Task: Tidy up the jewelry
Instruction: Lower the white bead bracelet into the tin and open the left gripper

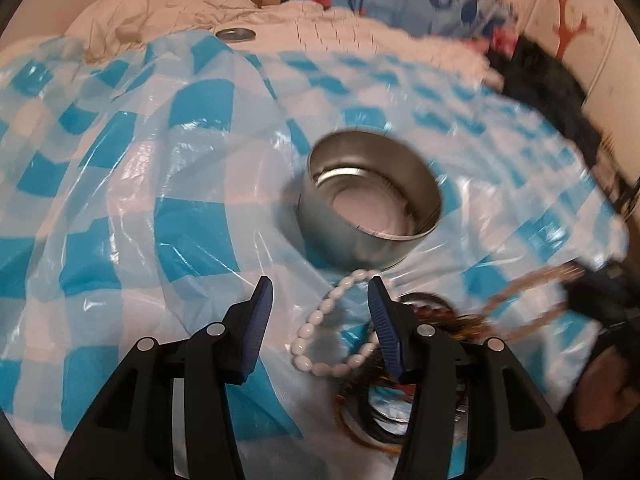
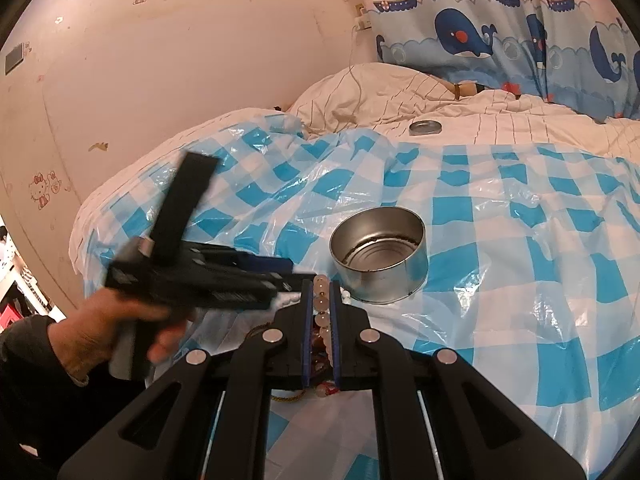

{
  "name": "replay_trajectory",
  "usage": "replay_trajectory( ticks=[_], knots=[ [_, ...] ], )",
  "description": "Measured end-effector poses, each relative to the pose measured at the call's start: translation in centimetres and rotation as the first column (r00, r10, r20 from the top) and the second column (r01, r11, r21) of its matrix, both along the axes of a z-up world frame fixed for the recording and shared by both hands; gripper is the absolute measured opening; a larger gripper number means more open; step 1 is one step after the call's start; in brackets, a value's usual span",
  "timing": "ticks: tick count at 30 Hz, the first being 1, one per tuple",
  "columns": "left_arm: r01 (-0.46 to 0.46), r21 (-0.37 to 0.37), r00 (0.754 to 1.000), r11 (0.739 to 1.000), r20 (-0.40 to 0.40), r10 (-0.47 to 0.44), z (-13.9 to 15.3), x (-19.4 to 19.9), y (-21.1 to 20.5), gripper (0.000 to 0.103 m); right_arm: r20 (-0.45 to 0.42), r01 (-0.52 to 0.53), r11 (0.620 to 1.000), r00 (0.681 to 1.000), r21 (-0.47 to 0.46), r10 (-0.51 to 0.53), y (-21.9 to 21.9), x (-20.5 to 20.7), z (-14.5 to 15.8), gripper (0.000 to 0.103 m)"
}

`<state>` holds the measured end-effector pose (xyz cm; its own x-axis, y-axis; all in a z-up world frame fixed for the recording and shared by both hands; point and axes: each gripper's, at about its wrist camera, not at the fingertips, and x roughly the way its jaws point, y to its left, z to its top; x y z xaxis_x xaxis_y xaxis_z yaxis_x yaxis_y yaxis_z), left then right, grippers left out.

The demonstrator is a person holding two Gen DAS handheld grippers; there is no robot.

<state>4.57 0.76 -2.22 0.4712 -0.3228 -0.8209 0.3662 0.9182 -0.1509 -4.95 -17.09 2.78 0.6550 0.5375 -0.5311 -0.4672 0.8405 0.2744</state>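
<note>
My left gripper (image 1: pixel 320 284) is open, pointing down at the blue-checked plastic sheet (image 1: pixel 160 184). A white oval-bead bracelet (image 1: pixel 316 320) lies on the sheet between its blue pads, which do not press on it. A dark brown tangle of jewelry (image 1: pixel 432 312) lies just to its right. An open round metal tin (image 1: pixel 372 196) stands upright just beyond. My right gripper (image 2: pixel 322 286) is shut on a strand of pale round beads (image 2: pixel 322 308), which runs lengthwise between the pads. The tin (image 2: pixel 378 254) sits just ahead and to its right. A hand holds the left gripper (image 2: pixel 192 276), blurred, close on its left.
The sheet (image 2: pixel 520 240) covers a bed with a white quilt (image 2: pixel 500 120). A flat round metal lid (image 2: pixel 426 127) lies on the quilt at the far side. A whale-print curtain (image 2: pixel 500 32) hangs behind, a pink wall (image 2: pixel 160 60) stands at left, and dark clothing (image 1: pixel 552 92) lies at the bed's right.
</note>
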Motion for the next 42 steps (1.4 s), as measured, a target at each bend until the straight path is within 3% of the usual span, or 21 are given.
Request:
replay_trajectory(
  ticks=[4, 5, 6, 8, 13, 20, 25, 28, 35, 39, 41, 42],
  knots=[
    [0.028, 0.123, 1.0, 0.992, 0.001, -0.028, -1.8, -0.2, -1.3, 0.045, -0.002, 0.002, 1.0, 1.0, 0.004, -0.002, -0.1, 0.1, 0.0, 0.009],
    [0.034, 0.121, 0.999, 0.992, 0.0, -0.034, -1.8, -0.3, -1.3, 0.034, -0.002, 0.003, 1.0, 1.0, 0.006, -0.003, -0.2, 0.1, 0.1, 0.009],
    [0.043, 0.125, 0.999, 0.991, -0.006, -0.043, -1.8, -0.3, -1.4, 0.017, -0.002, 0.004, 1.0, 1.0, 0.008, -0.004, -0.2, 0.1, 0.1, 0.009],
    [0.038, 0.163, 0.999, 0.986, 0.018, -0.041, -1.4, -0.6, -1.3, 0.006, -0.001, 0.006, 1.0, 1.0, 0.009, -0.006, -0.3, 0.1, 0.1, 0.009],
    [0.056, 0.062, 0.998, 0.997, 0.038, -0.058, 1.4, -1.6, -0.5, 0.006, 0.013, 0.019, 1.0, 1.0, 0.019, -0.02, -0.5, 0.1, 0.4, 0.009],
    [0.07, -0.085, 0.988, 0.994, 0.146, -0.057, 7.1, -1.5, -0.3, 0.006, 0.051, 0.061, 0.995, 0.997, 0.084, -0.066, -1.6, 1.0, 1.7, 0.009],
    [0.057, -0.161, 0.984, 0.985, 0.174, -0.029, 8.6, 0.4, -1.5, 0.006, 0.041, 0.112, 0.985, 0.992, 0.13, -0.118, -2.9, 2.5, 2.3, 0.009],
    [0.04, -0.234, 0.99, 0.971, 0.141, -0.007, 8.1, 2.3, -2.3, 0.006, 0.025, 0.118, 0.982, 0.992, 0.144, -0.123, -3.2, 3.9, 2.4, 0.009],
    [-0.135, -0.224, 0.991, 0.965, -0.037, 0.13, 3.0, 6.0, -1.7, 0.007, -0.009, 0.085, 0.981, 0.996, 0.175, -0.085, -2.3, 8.1, 2.5, 0.009],
    [-0.141, -0.196, 0.989, 0.971, 0.023, 0.148, 4.3, 4.9, 0.0, 0.014, -0.103, 0.058, 0.976, 0.994, 0.211, -0.036, -1.4, 11.2, 0.9, 0.01],
    [-0.13, -0.168, 0.99, 0.977, 0.038, 0.138, 4.6, 4.0, 0.6, 0.019, -0.155, 0.109, 0.991, 0.983, 0.083, -0.096, -0.3, 12.8, -0.5, 0.031],
    [-0.119, -0.152, 0.991, 0.981, 0.038, 0.126, 4.5, 3.6, 0.8, 0.022, -0.14, 0.133, 0.99, 0.982, 0.041, -0.126, -0.2, 12.8, -0.6, 0.031]
  ],
)
